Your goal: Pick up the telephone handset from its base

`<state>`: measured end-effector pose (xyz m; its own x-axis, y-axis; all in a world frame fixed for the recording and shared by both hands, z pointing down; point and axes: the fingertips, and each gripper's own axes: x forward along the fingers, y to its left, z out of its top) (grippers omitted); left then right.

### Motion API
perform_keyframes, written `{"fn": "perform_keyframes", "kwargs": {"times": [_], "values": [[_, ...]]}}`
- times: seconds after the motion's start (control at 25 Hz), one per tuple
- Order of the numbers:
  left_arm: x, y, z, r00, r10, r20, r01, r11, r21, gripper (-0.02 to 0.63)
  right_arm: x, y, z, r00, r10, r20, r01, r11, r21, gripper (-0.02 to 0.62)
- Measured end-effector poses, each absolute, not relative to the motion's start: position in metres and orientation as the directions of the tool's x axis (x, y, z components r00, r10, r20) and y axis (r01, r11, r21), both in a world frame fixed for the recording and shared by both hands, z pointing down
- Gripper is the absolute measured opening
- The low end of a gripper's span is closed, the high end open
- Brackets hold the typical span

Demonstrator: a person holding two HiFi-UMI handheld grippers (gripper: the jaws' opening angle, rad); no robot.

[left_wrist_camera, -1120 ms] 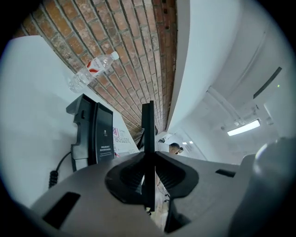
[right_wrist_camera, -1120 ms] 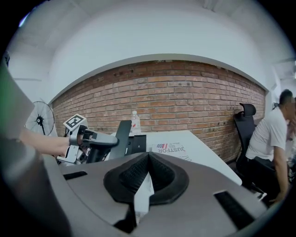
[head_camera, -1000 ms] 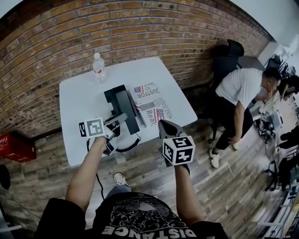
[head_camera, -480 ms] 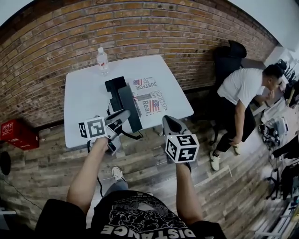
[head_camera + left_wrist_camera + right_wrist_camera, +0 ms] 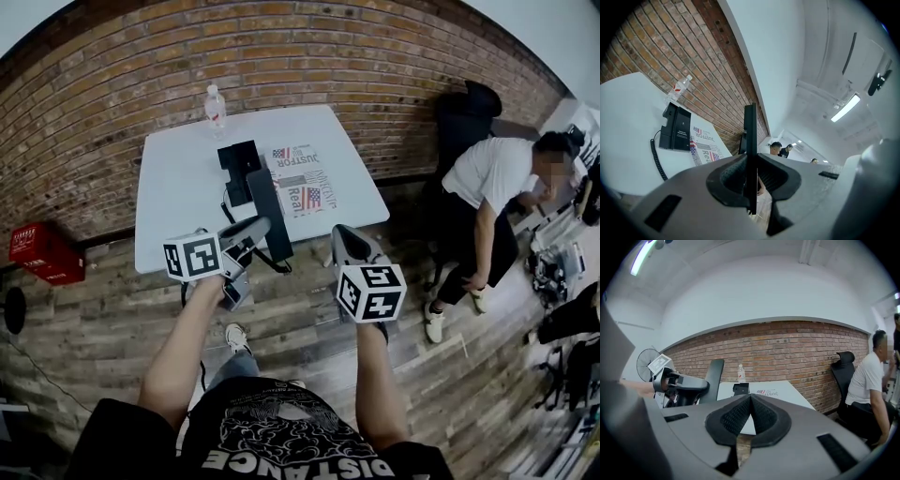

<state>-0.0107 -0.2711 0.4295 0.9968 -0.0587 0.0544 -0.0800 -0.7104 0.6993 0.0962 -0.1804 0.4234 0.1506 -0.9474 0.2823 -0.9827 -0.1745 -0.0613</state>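
Note:
My left gripper (image 5: 251,232) is shut on the black telephone handset (image 5: 270,208) and holds it off the table's near edge. In the left gripper view the handset (image 5: 750,131) shows edge-on as a thin dark bar clamped between the pads. The black base (image 5: 239,157) stays on the white table (image 5: 178,206), with its cord (image 5: 656,159) trailing toward the handset. My right gripper (image 5: 345,239) hangs to the right over the floor, shut with nothing in it; in its own view the right gripper (image 5: 750,399) has its pads meeting, and the left gripper (image 5: 679,385) appears with the handset (image 5: 712,373).
A printed newspaper (image 5: 302,187) lies right of the base. A water bottle (image 5: 216,105) stands at the table's far edge by the brick wall. A red box (image 5: 42,253) sits on the wood floor at left. A person (image 5: 478,187) bends near a black chair (image 5: 469,108) at right.
Both grippers have drawn back from the table toward the person, and the handset has come along in the left one. The table now sits farther off in the head view.

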Motion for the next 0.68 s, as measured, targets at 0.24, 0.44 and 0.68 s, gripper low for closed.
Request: {"fn": "perform_keyframes", "kwargs": {"times": [0.24, 0.44, 0.68], "values": [[-0.015, -0.260, 0.432, 0.996, -0.068, 0.058, -0.089, -0.722, 0.686, 0.072, 0.094, -0.168, 0.424, 0.156, -0.947, 0.281, -0.982, -0.178, -0.056, 0.001], [-0.017, -0.256, 0.432, 0.996, -0.074, 0.055, -0.091, -0.719, 0.689, 0.072, 0.093, -0.164, 0.423, 0.151, -0.948, 0.280, -0.984, -0.172, -0.051, 0.002], [-0.020, -0.256, 0.433, 0.996, -0.076, 0.055, -0.092, -0.713, 0.695, 0.072, 0.089, -0.164, 0.426, 0.145, -0.948, 0.285, -0.985, -0.166, -0.051, 0.002]]}}
